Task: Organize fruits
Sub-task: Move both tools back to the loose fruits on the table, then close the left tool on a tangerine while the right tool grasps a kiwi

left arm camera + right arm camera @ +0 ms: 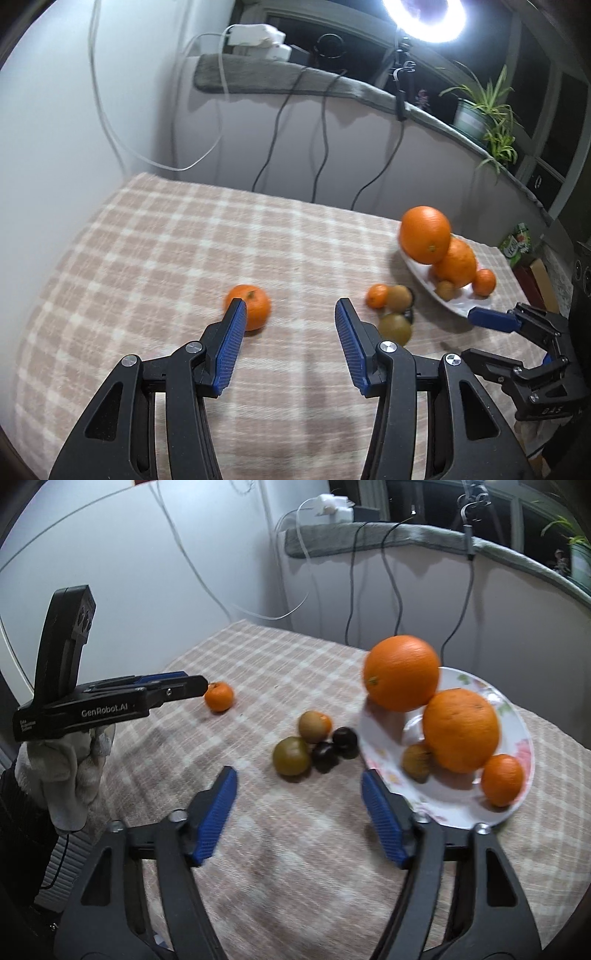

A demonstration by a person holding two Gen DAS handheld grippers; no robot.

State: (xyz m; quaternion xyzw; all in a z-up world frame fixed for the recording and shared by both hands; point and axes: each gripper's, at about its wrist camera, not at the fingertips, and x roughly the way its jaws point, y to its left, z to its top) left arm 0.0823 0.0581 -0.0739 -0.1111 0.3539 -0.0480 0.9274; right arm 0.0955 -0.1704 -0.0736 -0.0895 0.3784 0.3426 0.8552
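Both tools empty, jaws apart. Left gripper [290,308] above the checked tablecloth [166,240], its left finger just beside a lone mandarin [248,306]. Right gripper [298,779] over bare cloth, just short of the loose cluster: a green-brown fruit [291,756], a second, browner one [314,726], two dark plums [334,746], though motion blur leaves the kinds uncertain. On the floral plate [519,744]: two big oranges [400,672], stacked and touching, a small mandarin, a brownish fruit. Lone mandarin probably light, soft-skinned, apt to roll; best taken across its widest girth with gentle pressure. Stacked top orange looks heavy, smooth, ready to tumble if nudged.
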